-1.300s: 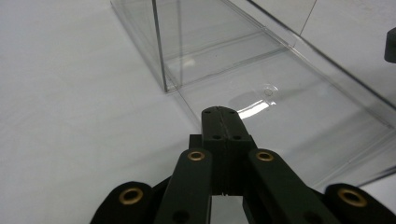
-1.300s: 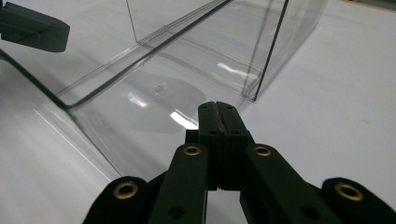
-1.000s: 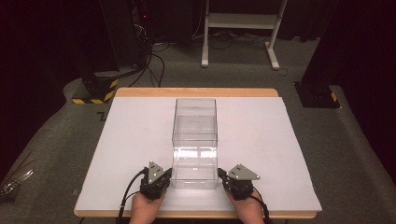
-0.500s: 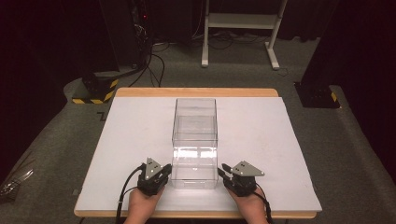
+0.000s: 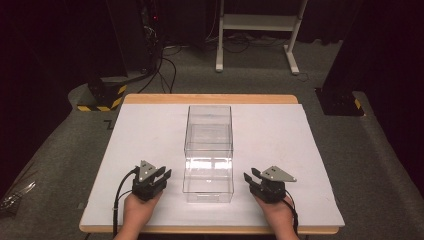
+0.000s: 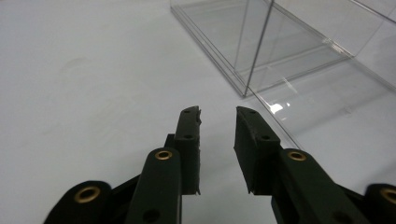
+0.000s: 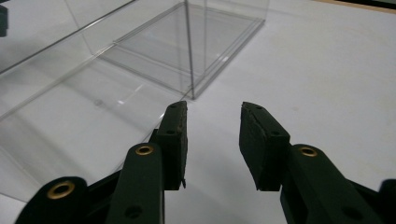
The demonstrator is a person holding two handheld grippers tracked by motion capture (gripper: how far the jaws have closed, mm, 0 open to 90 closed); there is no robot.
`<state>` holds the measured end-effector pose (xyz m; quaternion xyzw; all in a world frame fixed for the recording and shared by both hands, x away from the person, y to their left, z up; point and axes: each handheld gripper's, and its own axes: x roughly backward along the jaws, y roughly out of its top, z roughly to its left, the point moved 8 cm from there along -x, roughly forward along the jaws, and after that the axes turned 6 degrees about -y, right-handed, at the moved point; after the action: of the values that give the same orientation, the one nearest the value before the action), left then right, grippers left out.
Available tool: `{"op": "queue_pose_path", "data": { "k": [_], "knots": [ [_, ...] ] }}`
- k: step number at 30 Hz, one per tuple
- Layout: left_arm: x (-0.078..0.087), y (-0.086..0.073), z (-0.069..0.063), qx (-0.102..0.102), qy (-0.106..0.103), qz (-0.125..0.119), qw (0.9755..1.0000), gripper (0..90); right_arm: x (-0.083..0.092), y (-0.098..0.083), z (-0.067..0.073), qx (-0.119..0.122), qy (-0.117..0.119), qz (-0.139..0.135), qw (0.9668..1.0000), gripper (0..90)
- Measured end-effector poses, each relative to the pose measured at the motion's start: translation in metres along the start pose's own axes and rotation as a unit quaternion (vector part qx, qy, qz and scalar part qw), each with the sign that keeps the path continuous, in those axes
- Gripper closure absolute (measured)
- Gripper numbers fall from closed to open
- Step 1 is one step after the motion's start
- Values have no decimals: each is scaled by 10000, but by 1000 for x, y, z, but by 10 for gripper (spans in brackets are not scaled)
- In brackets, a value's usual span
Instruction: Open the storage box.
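Left gripper [image 5: 164,176] low over the white desk [image 5: 140,135], jaws apart, nothing between them. Clear plastic box [image 5: 209,150] just off to its right, near but not touching. Right gripper [image 5: 251,176] on the far side of that box, jaws likewise parted and empty, box wall just to its left. Hands [image 5: 136,212] gripping from the near desk edge.

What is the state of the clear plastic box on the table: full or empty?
Empty. Through the clear plastic box the high view shows just the white table cover, and both gripper views show bare clear walls with nothing inside.
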<state>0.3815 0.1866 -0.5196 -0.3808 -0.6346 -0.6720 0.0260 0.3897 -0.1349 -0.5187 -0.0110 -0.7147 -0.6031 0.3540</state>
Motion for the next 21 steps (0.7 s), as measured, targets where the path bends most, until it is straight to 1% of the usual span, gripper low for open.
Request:
{"op": "queue_pose_path", "data": {
  "k": [3,6,9,10,11,12,13,15,18,20,21],
  "knots": [
    [5,2,11,42,83,-27,10000,676,2,0,-11,-94,-106,-6,9999,596],
    [10,1,23,43,240,-16,9997,649,4,0,-24,-179,-219,-17,9996,590],
    [15,-1,38,117,333,-17,9994,618,7,-1,-38,-271,-356,-27,9990,584],
    [15,-1,38,117,333,-17,9994,616,8,-1,-43,-292,-421,-32,9987,584],
    [18,-3,48,178,419,-16,9990,611,9,-2,-50,-339,-476,-36,9983,581],
    [20,-4,53,197,480,-1,9987,609,10,-2,-53,-367,-510,-38,9980,581],
    [21,-6,58,232,514,5,9984,605,11,-3,-59,-384,-593,-30,9975,579],
    [24,-9,68,273,664,32,9974,592,13,-5,-69,-437,-710,-17,9965,575],
    [26,-16,83,298,848,133,9959,561,17,-8,-83,-459,-922,21,9947,569],
    [25,-23,93,366,939,274,9945,541,18,-11,-91,-404,-1100,85,9931,565],
    [24,-26,96,379,966,330,9941,531,18,-14,-95,-410,-1144,137,9925,558]
  ]
}}
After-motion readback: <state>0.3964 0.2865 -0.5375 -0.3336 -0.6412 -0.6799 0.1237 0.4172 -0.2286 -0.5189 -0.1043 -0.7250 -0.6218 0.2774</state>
